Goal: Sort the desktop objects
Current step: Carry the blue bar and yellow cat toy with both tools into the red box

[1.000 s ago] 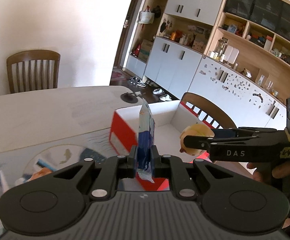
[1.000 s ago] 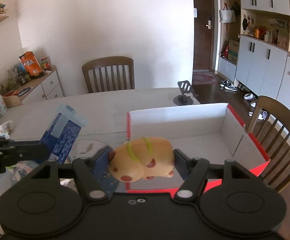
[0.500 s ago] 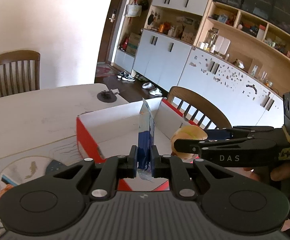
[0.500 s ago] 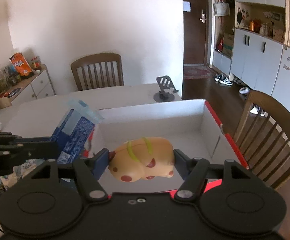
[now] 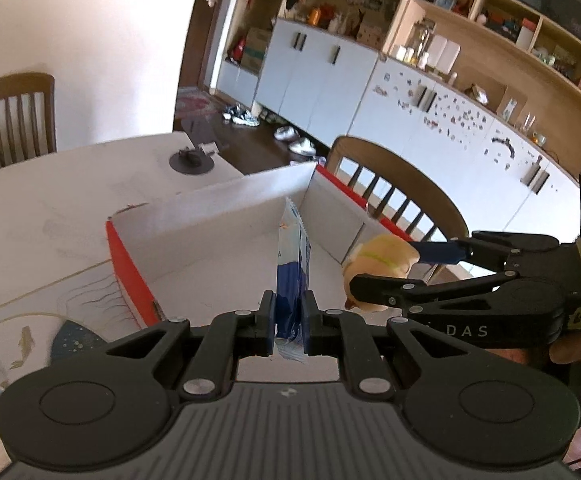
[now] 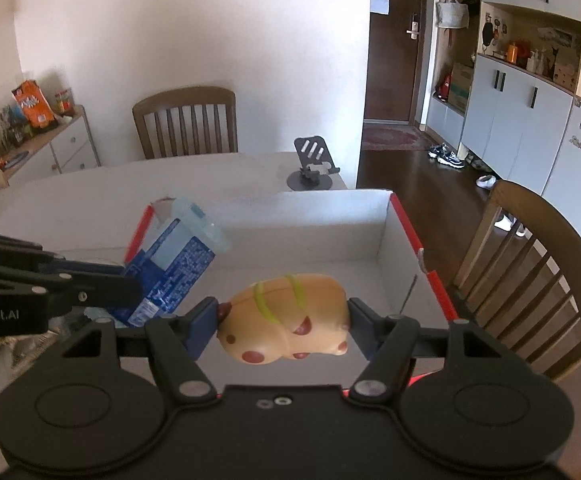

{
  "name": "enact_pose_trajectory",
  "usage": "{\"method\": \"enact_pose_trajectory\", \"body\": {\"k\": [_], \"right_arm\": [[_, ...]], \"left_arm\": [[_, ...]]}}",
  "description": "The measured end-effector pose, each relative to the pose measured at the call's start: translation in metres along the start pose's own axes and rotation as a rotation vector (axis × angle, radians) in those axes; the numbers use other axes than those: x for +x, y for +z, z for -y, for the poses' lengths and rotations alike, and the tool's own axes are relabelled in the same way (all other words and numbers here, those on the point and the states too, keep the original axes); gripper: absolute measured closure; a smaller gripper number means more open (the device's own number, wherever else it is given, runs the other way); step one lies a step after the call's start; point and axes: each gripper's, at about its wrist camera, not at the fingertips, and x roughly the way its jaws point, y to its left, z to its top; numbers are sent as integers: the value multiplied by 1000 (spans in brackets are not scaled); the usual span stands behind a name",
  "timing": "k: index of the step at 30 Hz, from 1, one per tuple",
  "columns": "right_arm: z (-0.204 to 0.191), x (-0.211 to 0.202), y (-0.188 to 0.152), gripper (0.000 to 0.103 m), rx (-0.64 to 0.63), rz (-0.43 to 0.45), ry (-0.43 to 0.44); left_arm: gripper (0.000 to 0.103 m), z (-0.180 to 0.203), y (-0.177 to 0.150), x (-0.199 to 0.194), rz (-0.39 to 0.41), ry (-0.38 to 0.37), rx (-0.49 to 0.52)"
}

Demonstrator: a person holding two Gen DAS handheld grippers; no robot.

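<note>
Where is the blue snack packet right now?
The blue snack packet is pinched upright in the left gripper, over the open red-and-white box, left of the toy.

Both fisheye cameras are sitting just behind their tongs, looking forward and downward along them, close over the open box (image 5: pixel 218 216) on the table (image 6: pixel 226 176). The left view is facing the cabinets (image 5: pixel 330 80); the right view is facing the wall (image 6: pixel 194 40). Both are sharing the box and each other's tongs.

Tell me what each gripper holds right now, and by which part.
Left gripper pinches the blue packet by its bottom edge. Right gripper clamps the spotted tan toy across its two ends.
</note>
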Motion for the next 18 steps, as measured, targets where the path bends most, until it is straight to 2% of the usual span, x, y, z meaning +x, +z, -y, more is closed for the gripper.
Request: {"method": "enact_pose_trajectory", "body": {"k": [6,12,18], "right_arm": [[14,17,2,34,-20,-41,-12],[20,35,2,34,-101,-80,-19],[27,57,2,34,-148,-159,-10]], "left_arm": [[92,-2,12,30,-71,-20,25],[92,-4,19,60,-139,-14,50],[92,-4,22,85,-202,-8,58]]}}
